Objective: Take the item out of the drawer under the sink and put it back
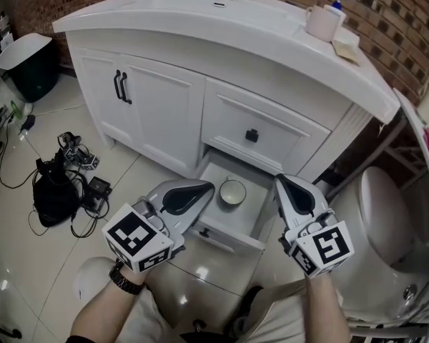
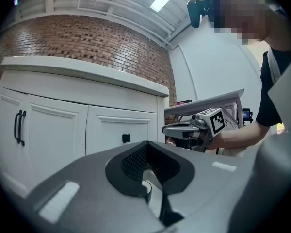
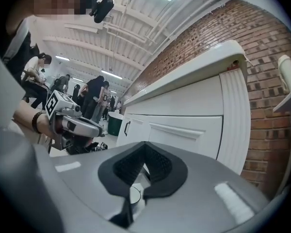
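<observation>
The lower drawer [image 1: 216,233] of the white vanity under the sink stands pulled out. A pale bowl [image 1: 232,191] sits inside it, upright. My left gripper [image 1: 207,186] hovers just left of the bowl, jaws shut and empty. On the bowl's other side my right gripper [image 1: 281,181] is also shut, with nothing between its fingers. In the left gripper view, the left gripper [image 2: 146,144] points at the cabinet front, and the right gripper [image 2: 186,130] shows beyond it. The right gripper view shows the right gripper [image 3: 145,145] closed, with the left gripper [image 3: 75,123] further off.
Above the open drawer is a shut drawer with a black knob [image 1: 252,135]; cabinet doors with black handles [image 1: 121,86] lie left. A mug [image 1: 323,21] stands on the counter. A black bag and cables [image 1: 57,191] lie on the floor, a toilet [image 1: 386,213] stands right.
</observation>
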